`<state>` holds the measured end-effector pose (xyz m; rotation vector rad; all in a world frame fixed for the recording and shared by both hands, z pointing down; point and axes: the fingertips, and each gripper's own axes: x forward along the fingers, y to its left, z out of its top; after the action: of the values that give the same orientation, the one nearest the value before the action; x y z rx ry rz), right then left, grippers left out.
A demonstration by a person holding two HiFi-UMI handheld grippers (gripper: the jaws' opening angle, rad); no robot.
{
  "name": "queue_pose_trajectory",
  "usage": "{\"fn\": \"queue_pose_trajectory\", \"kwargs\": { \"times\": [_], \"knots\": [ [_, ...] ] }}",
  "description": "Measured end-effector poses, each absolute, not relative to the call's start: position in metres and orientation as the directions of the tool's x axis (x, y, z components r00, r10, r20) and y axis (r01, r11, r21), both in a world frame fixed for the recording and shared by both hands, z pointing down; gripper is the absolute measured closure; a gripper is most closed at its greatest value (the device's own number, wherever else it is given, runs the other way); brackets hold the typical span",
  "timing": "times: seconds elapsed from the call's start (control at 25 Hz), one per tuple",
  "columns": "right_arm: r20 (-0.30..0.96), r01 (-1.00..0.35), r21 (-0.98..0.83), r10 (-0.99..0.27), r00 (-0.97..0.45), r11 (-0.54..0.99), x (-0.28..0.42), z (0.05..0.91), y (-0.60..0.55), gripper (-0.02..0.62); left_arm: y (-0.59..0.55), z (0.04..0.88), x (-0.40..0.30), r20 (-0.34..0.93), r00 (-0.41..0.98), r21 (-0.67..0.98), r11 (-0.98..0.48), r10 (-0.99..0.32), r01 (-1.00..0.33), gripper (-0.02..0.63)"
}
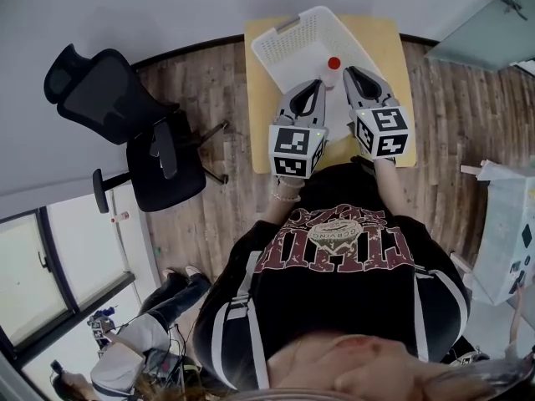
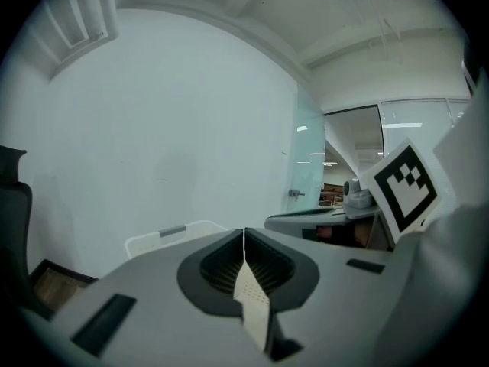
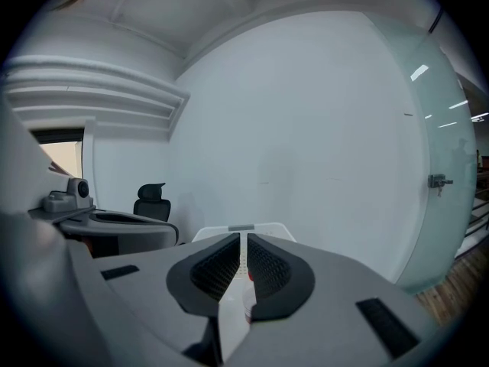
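The red-capped bottle (image 3: 249, 277) is mostly hidden behind the right gripper (image 3: 244, 234); only the basket's (image 3: 280, 229) rim is shown.

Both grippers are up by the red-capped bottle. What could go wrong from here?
1. The left gripper and right gripper both show jaws together or nearly so. Advancing like that would likely knock the slim red-capped bottle over rather than grasp it.
2. The white basket seems to reach past the far edge of the table. A push might slide it off.
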<state>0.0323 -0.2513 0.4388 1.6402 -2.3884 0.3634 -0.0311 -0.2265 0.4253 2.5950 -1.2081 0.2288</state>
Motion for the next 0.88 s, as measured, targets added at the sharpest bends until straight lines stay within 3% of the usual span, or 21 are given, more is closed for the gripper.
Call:
{"fn": "queue_pose_trajectory", "kwargs": {
  "times": [0.88],
  "knots": [
    [0.448,-0.943,-0.117,-0.831,-0.329,0.311,0.026,0.485,-0.291,0.483,-0.259,0.44,-0.045,0.285,0.658,0.207,-0.625,-0.697,-0.752,0.558]
  ]
}}
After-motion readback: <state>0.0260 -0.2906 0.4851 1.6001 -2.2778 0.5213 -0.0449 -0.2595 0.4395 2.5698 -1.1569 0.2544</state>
